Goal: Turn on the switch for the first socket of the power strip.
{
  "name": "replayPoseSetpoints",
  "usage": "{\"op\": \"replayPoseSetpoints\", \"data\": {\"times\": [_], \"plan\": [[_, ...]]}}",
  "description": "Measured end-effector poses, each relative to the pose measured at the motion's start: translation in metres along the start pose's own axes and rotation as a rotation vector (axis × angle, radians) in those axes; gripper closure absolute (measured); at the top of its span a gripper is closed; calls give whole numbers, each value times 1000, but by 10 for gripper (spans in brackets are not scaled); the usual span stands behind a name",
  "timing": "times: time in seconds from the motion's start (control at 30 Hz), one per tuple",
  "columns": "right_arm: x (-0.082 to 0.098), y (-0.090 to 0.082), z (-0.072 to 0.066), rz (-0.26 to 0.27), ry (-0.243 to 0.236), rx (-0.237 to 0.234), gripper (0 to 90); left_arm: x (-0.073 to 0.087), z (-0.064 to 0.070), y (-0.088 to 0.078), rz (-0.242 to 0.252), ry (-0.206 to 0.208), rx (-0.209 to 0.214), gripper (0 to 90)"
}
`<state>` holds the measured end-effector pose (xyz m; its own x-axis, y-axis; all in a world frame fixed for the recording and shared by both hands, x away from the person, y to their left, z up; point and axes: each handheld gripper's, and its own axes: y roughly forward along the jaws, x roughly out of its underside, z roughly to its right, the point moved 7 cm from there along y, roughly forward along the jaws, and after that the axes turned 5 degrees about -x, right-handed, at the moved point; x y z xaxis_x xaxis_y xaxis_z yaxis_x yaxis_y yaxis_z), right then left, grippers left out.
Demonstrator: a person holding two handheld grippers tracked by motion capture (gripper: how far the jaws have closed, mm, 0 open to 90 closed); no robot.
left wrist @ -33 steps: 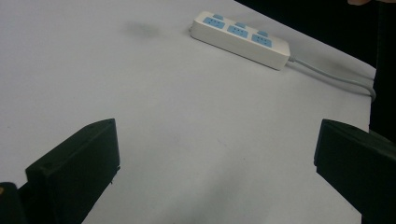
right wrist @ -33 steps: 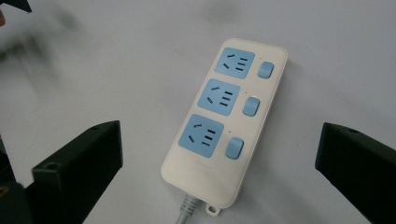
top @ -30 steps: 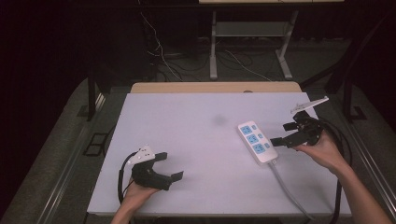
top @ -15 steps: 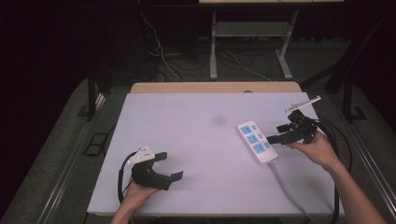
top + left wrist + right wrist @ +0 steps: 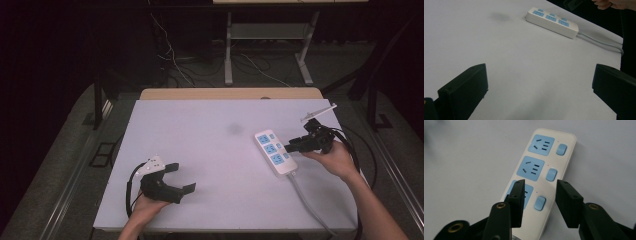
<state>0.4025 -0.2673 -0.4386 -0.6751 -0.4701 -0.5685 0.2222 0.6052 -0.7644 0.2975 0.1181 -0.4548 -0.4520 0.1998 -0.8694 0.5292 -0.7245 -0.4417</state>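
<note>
A white power strip with blue sockets and blue switches lies flat on the right half of the white table. My right gripper hovers over its near end. In the right gripper view its jaws stand a narrow gap apart above the strip, straddling the nearest blue switch. They have just been closing and nothing is pinched between them. My left gripper rests near the table's front left, jaws wide apart and empty. It faces the strip from afar.
The strip's grey cable runs off the table's front right edge. A wooden board borders the far edge. Metal frame legs and loose wires sit on the dark floor beyond.
The right gripper's jaws have drawn closer together, and the gripper has shifted slightly over the strip's near end. The left gripper and the strip have stayed put.
</note>
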Motion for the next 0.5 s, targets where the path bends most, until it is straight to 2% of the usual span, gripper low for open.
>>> {"op": "replayPoseSetpoints", "data": {"times": [0.3,0.5], "plan": [[-1,6,3,15,18,-26,824,-1,-2,-1,4,-4,-2,0],[3,9,6,10,14,-17,884,0,-1,-1,-1,-3,0,0]]}}
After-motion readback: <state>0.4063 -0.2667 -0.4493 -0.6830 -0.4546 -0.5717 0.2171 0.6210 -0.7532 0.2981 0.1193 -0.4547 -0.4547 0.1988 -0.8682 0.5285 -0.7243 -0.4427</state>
